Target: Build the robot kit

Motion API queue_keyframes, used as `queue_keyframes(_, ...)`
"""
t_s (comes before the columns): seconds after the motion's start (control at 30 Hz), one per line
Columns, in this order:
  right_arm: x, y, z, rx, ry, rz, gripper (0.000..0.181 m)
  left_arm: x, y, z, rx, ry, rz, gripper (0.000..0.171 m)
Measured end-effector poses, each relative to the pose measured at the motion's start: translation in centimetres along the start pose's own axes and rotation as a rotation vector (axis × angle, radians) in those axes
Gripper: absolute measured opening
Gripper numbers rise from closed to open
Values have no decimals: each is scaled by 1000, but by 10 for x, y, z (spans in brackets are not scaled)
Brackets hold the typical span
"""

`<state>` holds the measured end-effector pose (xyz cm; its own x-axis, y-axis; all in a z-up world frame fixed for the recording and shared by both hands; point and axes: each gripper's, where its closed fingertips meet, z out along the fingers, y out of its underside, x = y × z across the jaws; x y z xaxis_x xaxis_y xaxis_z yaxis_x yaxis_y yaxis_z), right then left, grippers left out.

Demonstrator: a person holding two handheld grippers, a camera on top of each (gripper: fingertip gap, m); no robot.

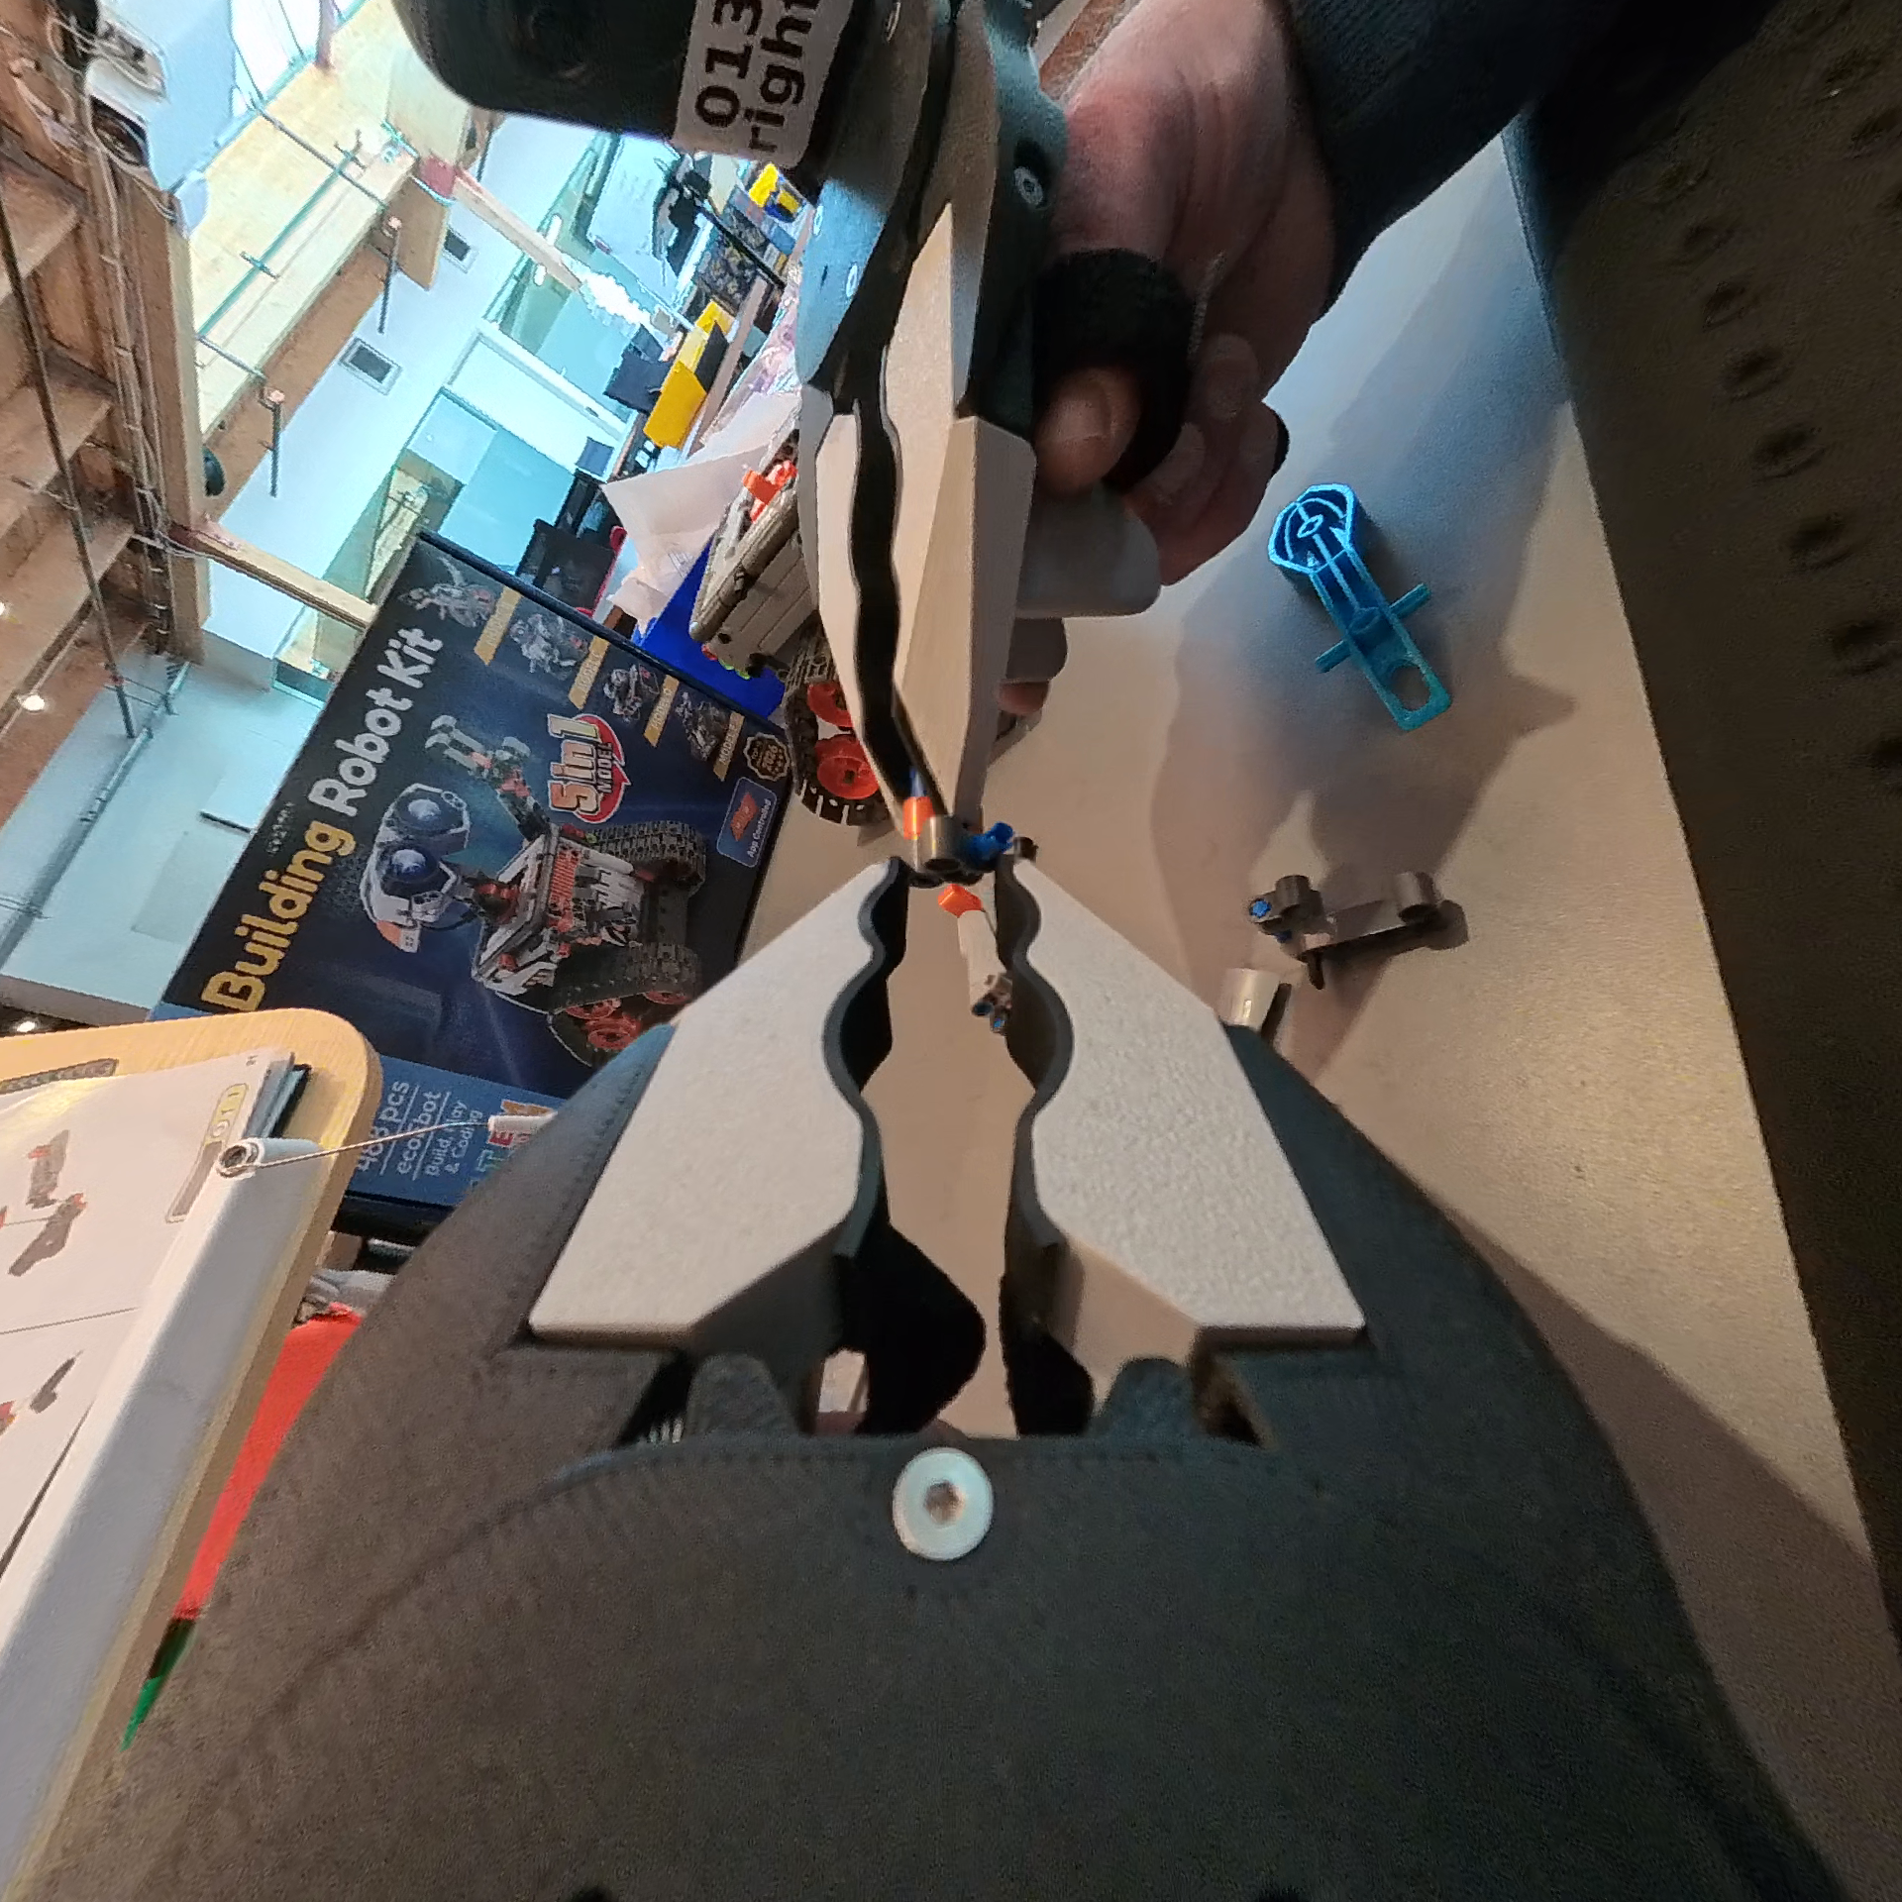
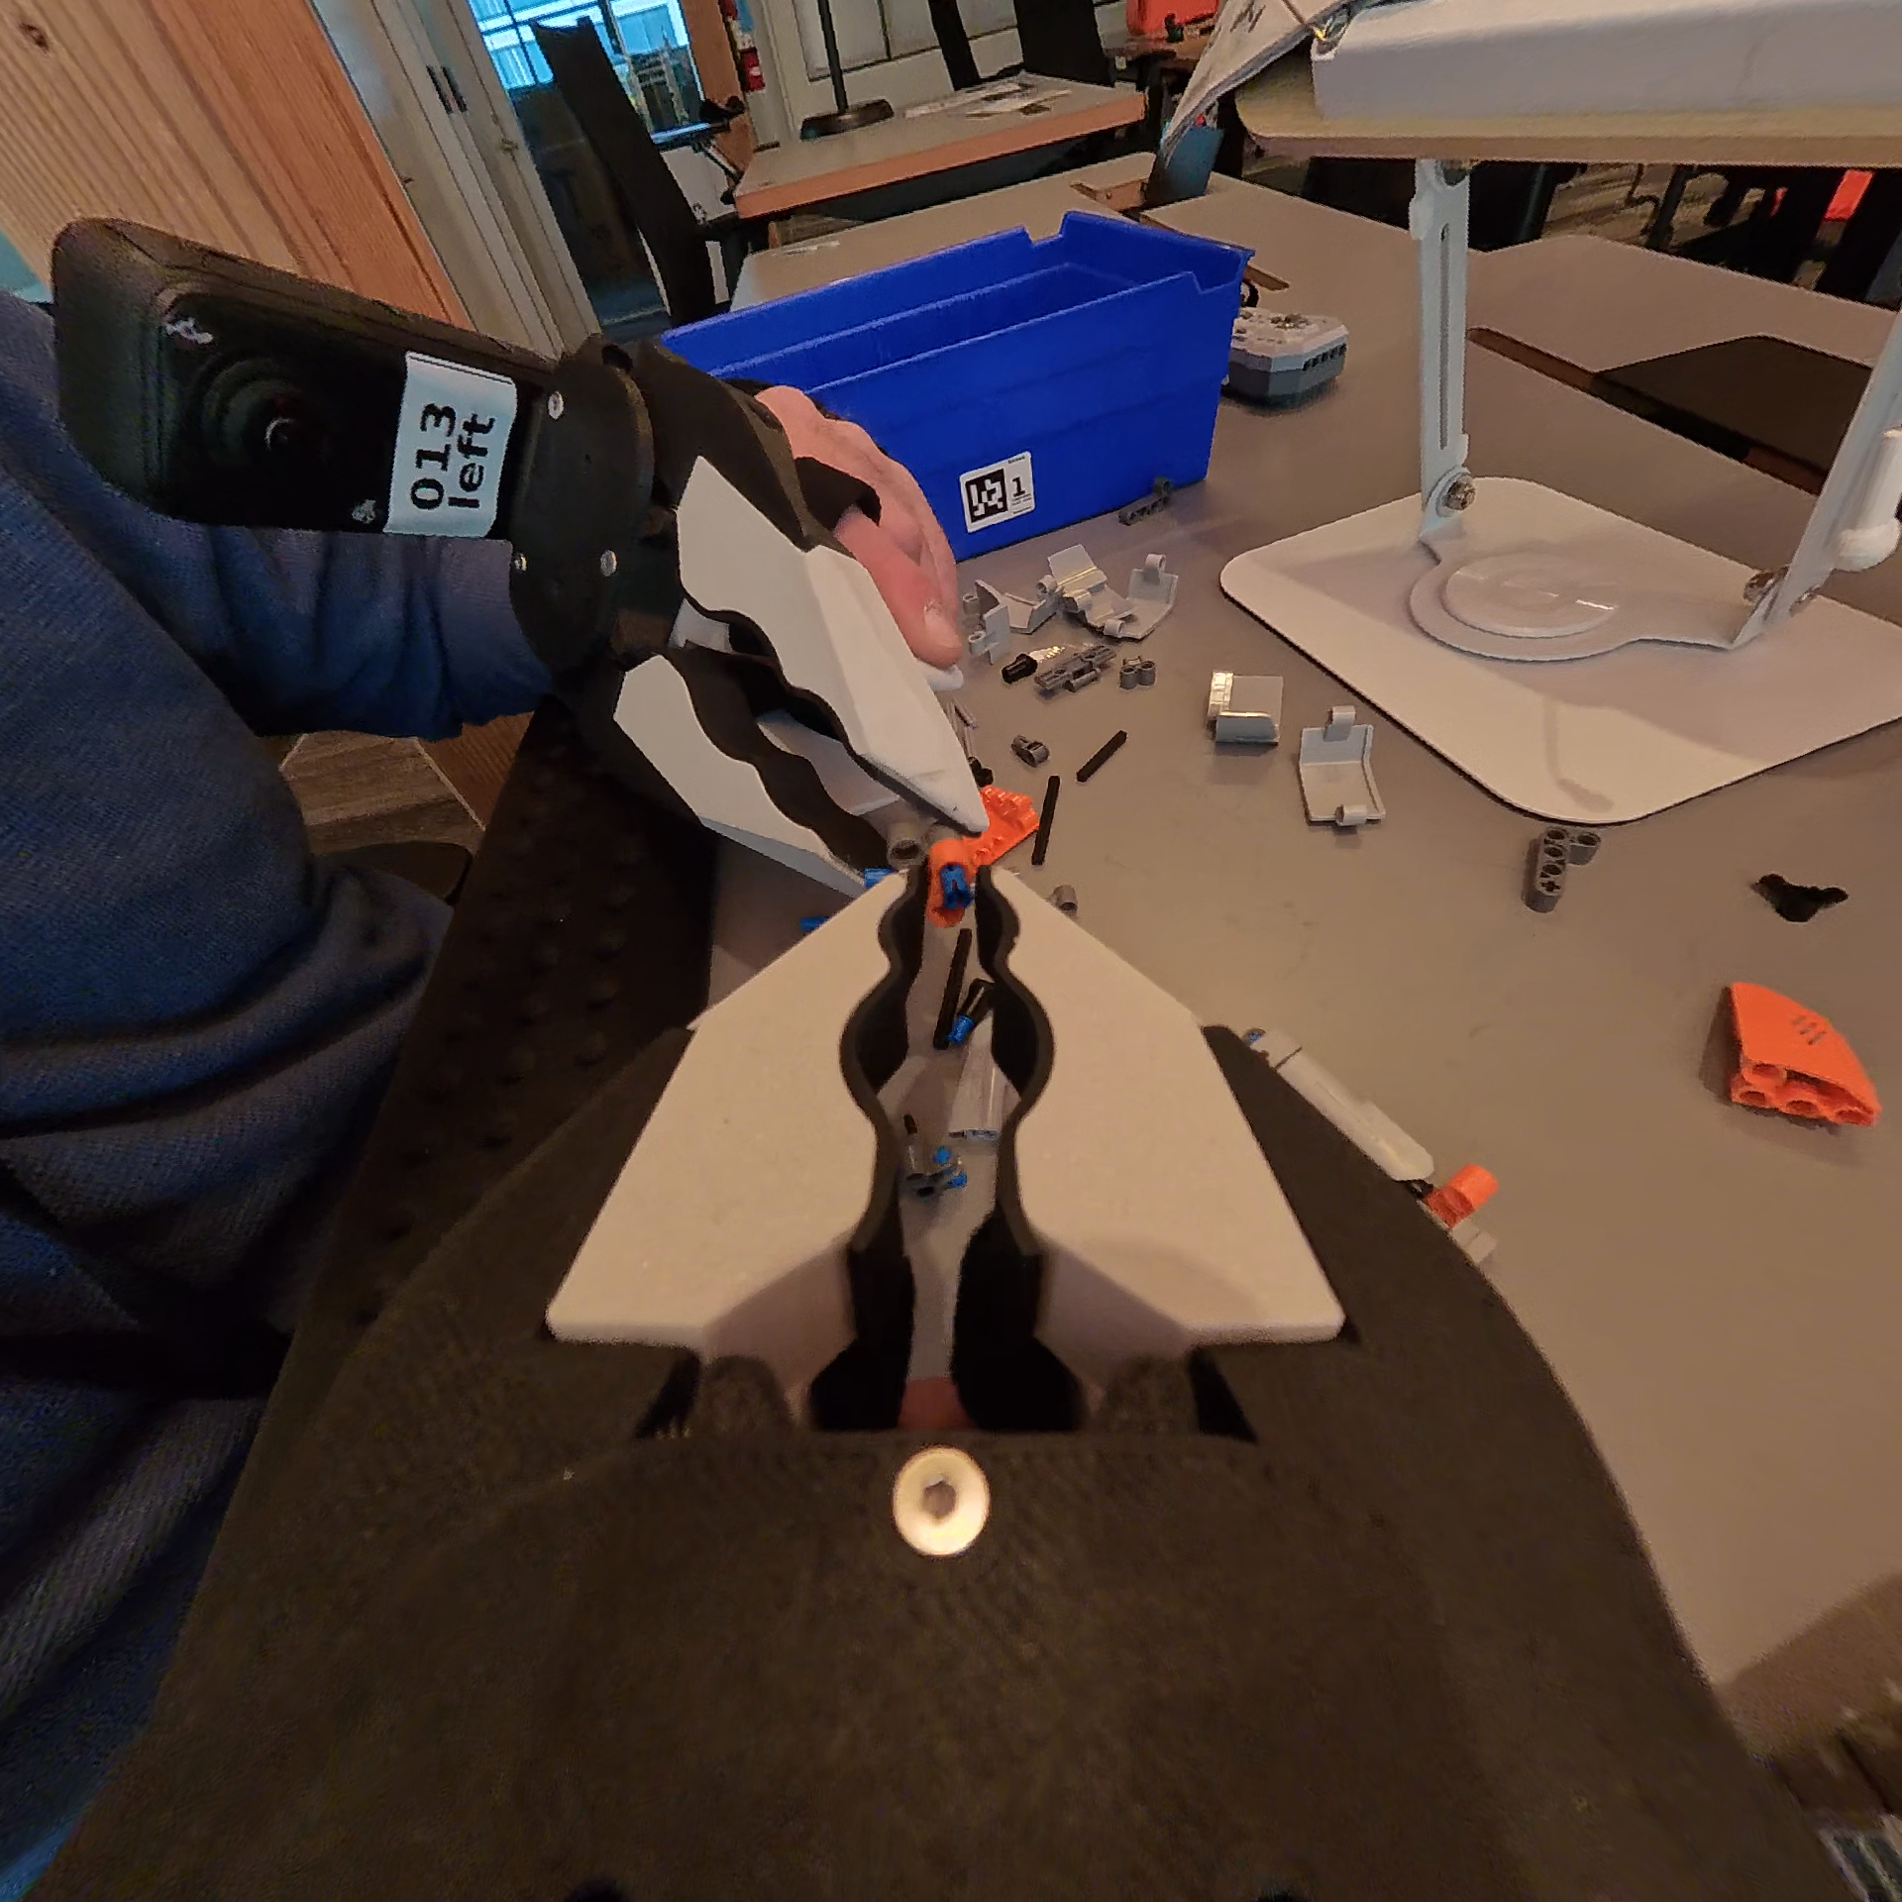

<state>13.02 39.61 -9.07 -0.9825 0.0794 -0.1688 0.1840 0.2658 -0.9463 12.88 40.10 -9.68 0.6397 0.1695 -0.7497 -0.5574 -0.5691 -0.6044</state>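
Note:
My left gripper point(image 1: 949, 873) is shut on a small grey connector point(image 1: 942, 850) at its tips. My right gripper point(image 2: 949, 875) is shut on a small orange connector point(image 2: 942, 893) with a blue pin point(image 2: 957, 885) in it. The two grippers meet tip to tip above the grey table point(image 2: 1338, 978), and the two small parts touch. In the left wrist view the right gripper point(image 1: 931, 808) comes down from above, held by a hand point(image 1: 1163, 257). In the right wrist view the left gripper point(image 2: 952, 823) comes in from the left with the grey connector point(image 2: 906, 850).
A blue bin point(image 2: 1029, 350) stands at the back, with loose grey parts point(image 2: 1081, 607) and black axles point(image 2: 1099, 756) in front of it. A white stand base point(image 2: 1544, 659) is at the right and an orange panel point(image 2: 1796, 1060) nearer. A kit box point(image 1: 463, 823), a blue tool point(image 1: 1359, 607) and a grey assembly point(image 1: 1348, 916) also lie about. My two grippers' fingertips are within a few centimetres of each other. The orange panel point(image 2: 1796, 1060) is about 20 cm from both grippers' fingertips.

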Motion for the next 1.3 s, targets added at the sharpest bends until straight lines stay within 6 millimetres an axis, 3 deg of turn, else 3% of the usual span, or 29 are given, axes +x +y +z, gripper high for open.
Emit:
queue_keyframes(0.13, 2, 7, -5, -58, 18, -39, 19, 7, 8, -1, -30, 77, -74, 15)
queue_keyframes(0.33, -3, 51, -6, -337, 56, -297, 34, 33, 26, -4, -132, 278, -192, 15)
queue_keyframes(0.47, -8, 77, -1, -466, 21, -342, 30, 42, 24, -6, -122, 362, -276, 15)
queue_keyframes(0.6, -7, 87, 4, -502, 15, -364, 31, 53, 30, -7, -148, 435, -325, 15)
queue_keyframes(0.73, -7, 96, 9, -536, 10, -389, 13, 62, 33, -8, -164, 494, -371, 15)
queue_keyframes(1.1, -8, 84, 8, -466, 21, -439, 12, 62, 32, -9, -125, 550, -484, 15)
queue_keyframes(1.3, -8, 57, 0, -351, 80, -572, 12, 49, 31, -6, -88, 494, -512, 15)
